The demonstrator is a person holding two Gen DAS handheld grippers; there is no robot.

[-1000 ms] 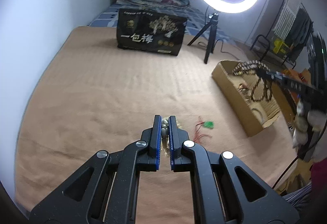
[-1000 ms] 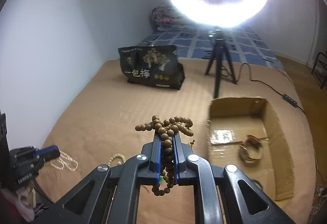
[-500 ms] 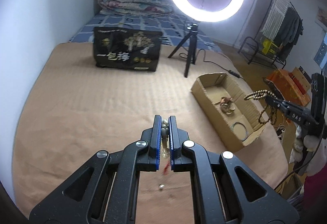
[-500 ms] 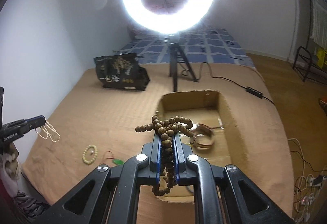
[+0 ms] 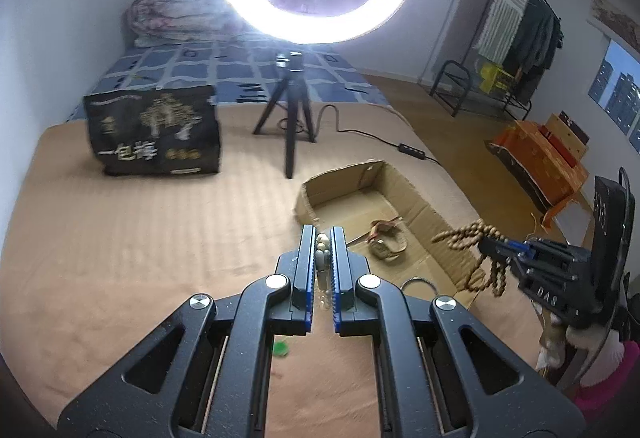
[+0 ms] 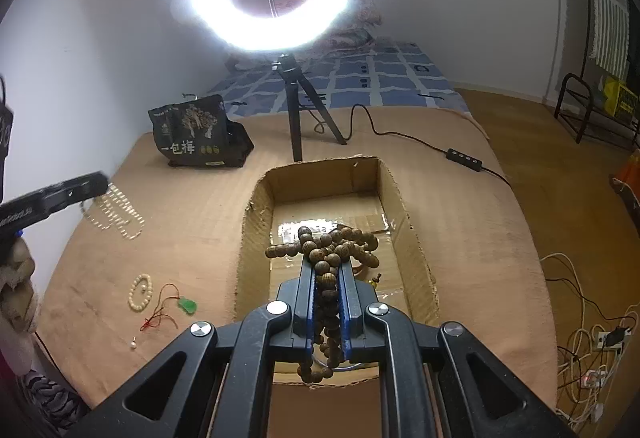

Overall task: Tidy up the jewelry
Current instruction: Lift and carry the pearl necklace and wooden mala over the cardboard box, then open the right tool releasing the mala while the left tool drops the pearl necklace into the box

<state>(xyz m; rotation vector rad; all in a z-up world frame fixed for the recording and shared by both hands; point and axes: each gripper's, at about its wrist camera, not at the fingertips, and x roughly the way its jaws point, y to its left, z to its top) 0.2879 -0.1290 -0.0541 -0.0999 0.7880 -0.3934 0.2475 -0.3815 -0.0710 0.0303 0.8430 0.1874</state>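
Observation:
My right gripper [image 6: 326,270] is shut on a brown wooden bead strand [image 6: 324,250] and holds it above the near end of an open cardboard box [image 6: 256,214]. The box [image 5: 424,206] holds a brown bracelet [image 5: 386,238]. My left gripper [image 5: 322,238] is shut on a pearl necklace [image 5: 322,250] that hangs in loops [image 6: 116,214] above the bed, left of the box. In the left wrist view the right gripper [image 5: 486,244] hangs at the right with its beads [image 5: 464,234]. A cream bead bracelet [image 6: 141,292], a green pendant on a red cord [image 6: 187,305] and a small pearl [image 6: 133,345] lie on the blanket.
A ring light on a tripod [image 6: 294,118] stands behind the box, with its cable and switch [image 6: 464,158] to the right. A black bag [image 6: 196,134] stands at the back left. The bed edge is to the right, with cables [image 6: 588,338] on the floor.
Both grippers have moved toward the box. My right gripper with the wooden beads is now over the box's near end. The left one has lifted the pearl necklace and come closer.

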